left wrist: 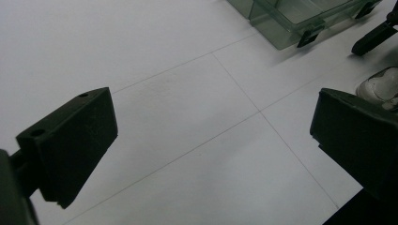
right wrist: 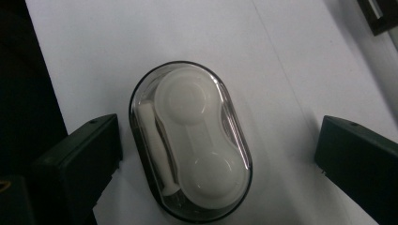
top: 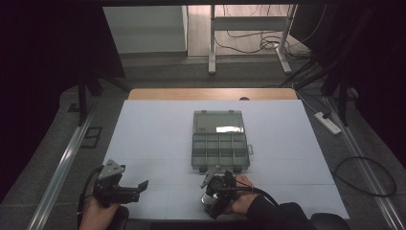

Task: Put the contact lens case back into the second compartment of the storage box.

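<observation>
A small oval clear case [right wrist: 190, 140] holding a white two-cup insert lies on the white sheet near the table's front edge. My right gripper [right wrist: 218, 140] hangs over it, open, one jaw on each side; the left jaw is close to the case's rim and the right jaw stands well apart. In the high view the right gripper [top: 214, 203] sits just in front of the compartment box [top: 220, 141]. My left gripper [top: 139, 190] is open at the front left, nothing between its jaws [left wrist: 213, 136]. The oval case [left wrist: 380, 86] shows at that view's right edge.
The grey clear compartment box stands open mid-table, lid [top: 219, 122] folded back, several divided cells toward me; its corner with black latches [left wrist: 291, 18] is near. A wooden strip [top: 213, 94] borders the far table edge. Cables and a power strip [top: 328, 122] lie on the floor at right.
</observation>
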`<state>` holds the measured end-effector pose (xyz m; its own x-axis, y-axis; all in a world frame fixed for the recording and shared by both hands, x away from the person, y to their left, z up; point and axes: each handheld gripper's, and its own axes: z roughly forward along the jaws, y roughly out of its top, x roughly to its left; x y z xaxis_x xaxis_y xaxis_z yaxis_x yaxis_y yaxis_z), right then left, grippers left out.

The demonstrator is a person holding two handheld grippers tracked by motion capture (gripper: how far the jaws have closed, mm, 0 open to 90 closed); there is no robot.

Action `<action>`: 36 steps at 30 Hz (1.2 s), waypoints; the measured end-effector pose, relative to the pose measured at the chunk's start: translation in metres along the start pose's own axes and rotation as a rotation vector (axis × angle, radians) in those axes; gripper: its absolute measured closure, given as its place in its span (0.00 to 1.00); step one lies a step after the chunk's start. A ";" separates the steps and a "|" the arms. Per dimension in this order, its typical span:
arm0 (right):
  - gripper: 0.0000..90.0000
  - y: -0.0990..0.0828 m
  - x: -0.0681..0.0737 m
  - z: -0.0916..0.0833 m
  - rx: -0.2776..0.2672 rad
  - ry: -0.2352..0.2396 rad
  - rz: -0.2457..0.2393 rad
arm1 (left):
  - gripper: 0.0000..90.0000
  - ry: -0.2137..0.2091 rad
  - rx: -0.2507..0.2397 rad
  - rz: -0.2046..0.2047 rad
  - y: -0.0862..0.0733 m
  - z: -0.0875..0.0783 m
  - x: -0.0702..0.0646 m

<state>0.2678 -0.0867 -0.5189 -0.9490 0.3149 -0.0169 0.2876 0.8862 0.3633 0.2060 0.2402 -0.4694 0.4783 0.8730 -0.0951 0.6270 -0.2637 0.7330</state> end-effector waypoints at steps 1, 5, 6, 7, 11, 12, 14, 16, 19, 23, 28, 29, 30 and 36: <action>0.03 0.000 0.000 -0.001 -0.003 0.002 -0.003 | 0.01 0.000 0.000 -0.001 0.000 0.000 0.000; 0.13 -0.001 0.001 -0.003 -0.020 0.015 -0.033 | 0.01 0.000 0.000 -0.001 0.000 0.000 0.000; 0.17 -0.001 0.001 -0.004 -0.026 0.018 -0.043 | 0.01 -0.001 0.000 -0.001 0.000 0.000 0.000; 0.22 -0.001 0.002 -0.005 -0.031 0.024 -0.049 | 0.01 -0.001 0.000 -0.001 0.000 0.000 0.000; 0.45 -0.001 0.003 -0.009 -0.053 0.041 -0.075 | 0.01 0.000 0.001 -0.001 0.000 0.000 0.000; 0.53 -0.001 0.003 -0.010 -0.054 0.044 -0.079 | 0.01 0.001 0.001 -0.001 0.000 0.000 0.000; 0.54 -0.001 0.002 -0.011 -0.056 0.049 -0.071 | 0.01 0.001 0.001 0.000 0.000 0.000 0.000; 0.55 -0.001 0.002 -0.011 -0.052 0.048 -0.071 | 0.01 0.001 0.001 0.000 0.000 0.000 0.000; 0.55 0.000 0.002 -0.011 -0.052 0.050 -0.071 | 0.01 0.001 0.000 -0.001 0.000 0.000 0.000; 0.55 0.000 0.000 -0.012 -0.058 0.063 -0.056 | 0.01 0.002 0.000 0.000 0.000 0.000 0.000; 0.55 0.003 0.000 -0.016 -0.083 0.067 -0.054 | 0.01 0.001 0.000 -0.002 0.000 0.000 0.000; 0.55 0.003 -0.001 -0.018 -0.093 0.068 -0.050 | 0.01 0.001 0.000 -0.002 0.000 0.000 0.000; 0.55 0.004 -0.001 -0.019 -0.103 0.069 -0.041 | 0.01 0.002 0.001 -0.002 0.000 0.000 0.000; 0.55 0.005 -0.010 -0.029 -0.146 0.067 0.015 | 0.01 0.003 0.002 -0.002 0.000 0.000 0.000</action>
<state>0.2747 -0.0951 -0.4902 -0.9526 0.3001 0.0500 0.2846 0.8210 0.4950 0.2063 0.2399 -0.4695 0.4753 0.8747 -0.0947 0.6290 -0.2626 0.7317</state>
